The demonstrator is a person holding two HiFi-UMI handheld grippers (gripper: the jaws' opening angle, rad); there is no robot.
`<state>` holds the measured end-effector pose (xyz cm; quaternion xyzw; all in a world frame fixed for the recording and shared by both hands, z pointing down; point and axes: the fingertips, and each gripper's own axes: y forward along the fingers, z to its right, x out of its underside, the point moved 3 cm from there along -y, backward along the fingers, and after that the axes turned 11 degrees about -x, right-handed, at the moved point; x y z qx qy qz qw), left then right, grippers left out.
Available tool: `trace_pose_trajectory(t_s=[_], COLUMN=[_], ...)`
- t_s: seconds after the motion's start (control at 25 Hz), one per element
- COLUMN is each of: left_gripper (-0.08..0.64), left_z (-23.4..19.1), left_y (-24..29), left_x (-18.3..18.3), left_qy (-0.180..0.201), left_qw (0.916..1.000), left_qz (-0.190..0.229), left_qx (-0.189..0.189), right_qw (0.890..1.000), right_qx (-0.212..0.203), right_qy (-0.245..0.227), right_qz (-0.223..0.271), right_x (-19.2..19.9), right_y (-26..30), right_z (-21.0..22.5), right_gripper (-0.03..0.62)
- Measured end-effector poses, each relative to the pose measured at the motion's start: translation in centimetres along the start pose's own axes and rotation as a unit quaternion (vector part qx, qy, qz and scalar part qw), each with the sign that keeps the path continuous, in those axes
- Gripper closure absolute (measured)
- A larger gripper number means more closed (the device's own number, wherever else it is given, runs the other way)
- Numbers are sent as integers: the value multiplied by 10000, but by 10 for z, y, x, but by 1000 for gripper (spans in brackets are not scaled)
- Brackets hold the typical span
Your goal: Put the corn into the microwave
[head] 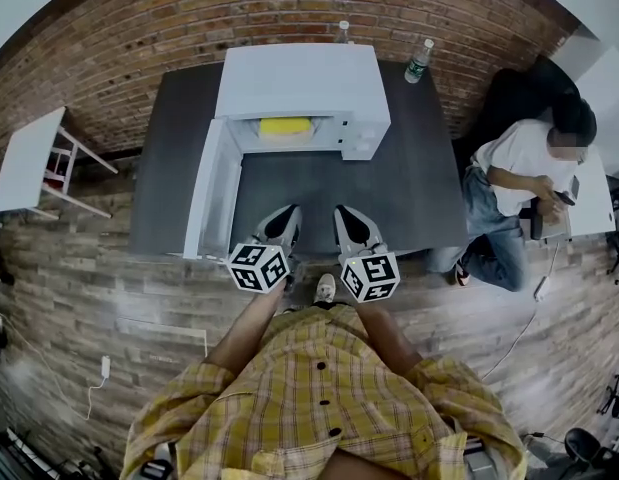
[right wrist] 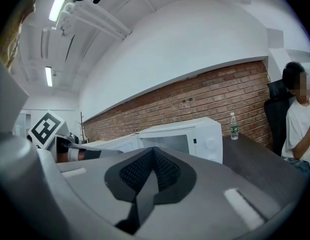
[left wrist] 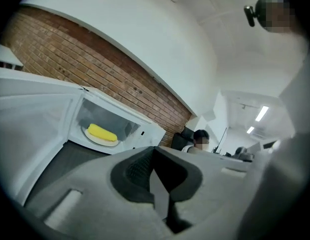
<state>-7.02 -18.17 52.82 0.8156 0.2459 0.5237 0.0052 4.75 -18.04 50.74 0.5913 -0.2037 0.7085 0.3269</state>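
The yellow corn (head: 285, 126) lies on a white plate (left wrist: 96, 140) inside the white microwave (head: 304, 83), seen again in the left gripper view as the corn (left wrist: 102, 132). The microwave's door (head: 214, 193) hangs wide open to the left. My left gripper (head: 285, 214) is shut and holds nothing, hovering over the dark table (head: 409, 183) in front of the oven's opening. My right gripper (head: 345, 214) is beside it, also shut and with nothing in it. In the gripper views both the left gripper (left wrist: 155, 159) and the right gripper (right wrist: 153, 161) show their pads pressed together.
A plastic bottle (head: 418, 60) stands at the table's back right, another bottle (head: 342, 30) behind the microwave. A person (head: 524, 168) sits at the table's right end. A small white table (head: 29, 158) stands at the left. A brick wall runs behind.
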Motion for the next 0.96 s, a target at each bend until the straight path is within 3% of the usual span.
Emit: trace_pose_trajectory(t_s=[0.12,0.28,0.52,0.96], left_gripper=[563,563,563,563], left_z=[3,3,13,17], left_y=[-6,-8,-10,-14], left_x=[3,8,9,-8], left_qy=[327,332,759,1350], left_qw=[9994,9994,9971,9900], left_qz=[3,-78,-95,213], left_qx=[-65,-16,-8,-335], right_qw=[10000,10000,10000,10000], right_qx=[29,-7,9,68], right_qy=[-9,-17,-19,-2], right_qz=[-1,-32,-70,-24], right_x=[1,4,6,2], right_y=[-2,-2,-2,0], right_z=[0,-4,-6,-2], right_gripper=[589,589,589,589])
